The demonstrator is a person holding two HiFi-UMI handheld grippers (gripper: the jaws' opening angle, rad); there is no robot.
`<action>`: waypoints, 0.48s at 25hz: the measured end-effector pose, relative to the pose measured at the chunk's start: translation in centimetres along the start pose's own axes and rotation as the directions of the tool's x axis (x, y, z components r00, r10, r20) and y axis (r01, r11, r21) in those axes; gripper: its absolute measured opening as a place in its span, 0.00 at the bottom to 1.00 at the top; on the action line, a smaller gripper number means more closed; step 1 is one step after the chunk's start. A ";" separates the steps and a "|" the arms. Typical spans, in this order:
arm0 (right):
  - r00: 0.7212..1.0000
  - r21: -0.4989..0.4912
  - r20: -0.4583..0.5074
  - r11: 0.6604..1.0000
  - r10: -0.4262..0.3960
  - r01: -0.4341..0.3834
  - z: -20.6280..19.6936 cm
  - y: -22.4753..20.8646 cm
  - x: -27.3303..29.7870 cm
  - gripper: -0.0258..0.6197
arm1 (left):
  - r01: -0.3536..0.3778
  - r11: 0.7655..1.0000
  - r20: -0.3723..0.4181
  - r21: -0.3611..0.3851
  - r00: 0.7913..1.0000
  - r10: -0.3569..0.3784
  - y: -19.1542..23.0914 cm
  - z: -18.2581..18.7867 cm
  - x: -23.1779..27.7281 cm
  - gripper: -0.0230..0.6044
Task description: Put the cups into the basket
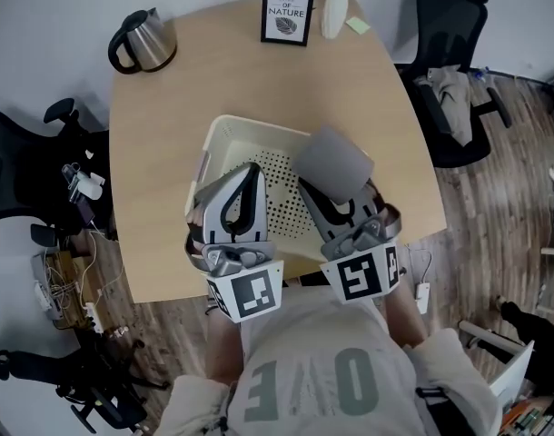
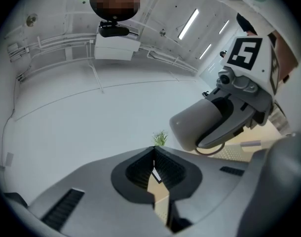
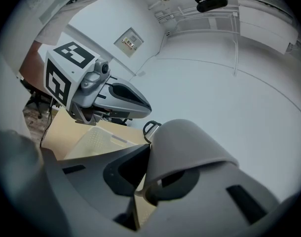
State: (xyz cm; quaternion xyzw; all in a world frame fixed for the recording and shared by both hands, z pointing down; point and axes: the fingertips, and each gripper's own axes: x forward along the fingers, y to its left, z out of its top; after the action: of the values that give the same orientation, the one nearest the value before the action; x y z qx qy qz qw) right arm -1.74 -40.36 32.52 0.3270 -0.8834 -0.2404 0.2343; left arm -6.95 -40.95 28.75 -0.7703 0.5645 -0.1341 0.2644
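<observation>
Right tool [image 3: 140, 184] clamps the grey cup [image 3: 190, 147] by its rim above the right side of the basket [image 1: 224, 134] (left tool [image 2: 154, 154] closed on nothing, alongside), so I judge the drop lies straight down.

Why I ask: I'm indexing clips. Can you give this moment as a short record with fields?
left hand-held gripper: jaws together, nothing between them
right hand-held gripper: closed on the grey cup
cup position: over the basket's right side in the head view
basket: cream, perforated floor, no cup in the visible part
table: kettle, framed sign and vase with a plant at the far edge
</observation>
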 end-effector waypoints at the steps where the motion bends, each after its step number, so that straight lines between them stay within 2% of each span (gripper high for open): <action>1: 1.000 0.002 -0.011 1.000 -0.002 0.002 -0.1 0.0 0.4 0.09 | 0.006 1.000 -0.003 0.000 1.000 -0.006 0.2 -0.4 0.1 0.05; 6: 0.997 -0.020 -0.073 1.000 0.017 -0.019 -0.6 0.5 2.5 0.09 | 0.026 1.000 -0.017 -0.012 1.000 -0.026 1.2 -2.4 0.4 0.05; 12: 0.983 -0.060 -0.162 0.993 0.087 -0.098 -2.4 2.5 4.5 0.09 | 0.048 0.998 -0.017 -0.042 0.999 -0.049 1.3 -3.9 0.9 0.05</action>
State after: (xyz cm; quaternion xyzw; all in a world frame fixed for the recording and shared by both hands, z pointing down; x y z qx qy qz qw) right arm -4.56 -42.51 36.99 0.2956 -0.8675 -0.2320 0.3261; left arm -9.65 -43.06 31.15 -0.7879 0.5507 -0.1359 0.2399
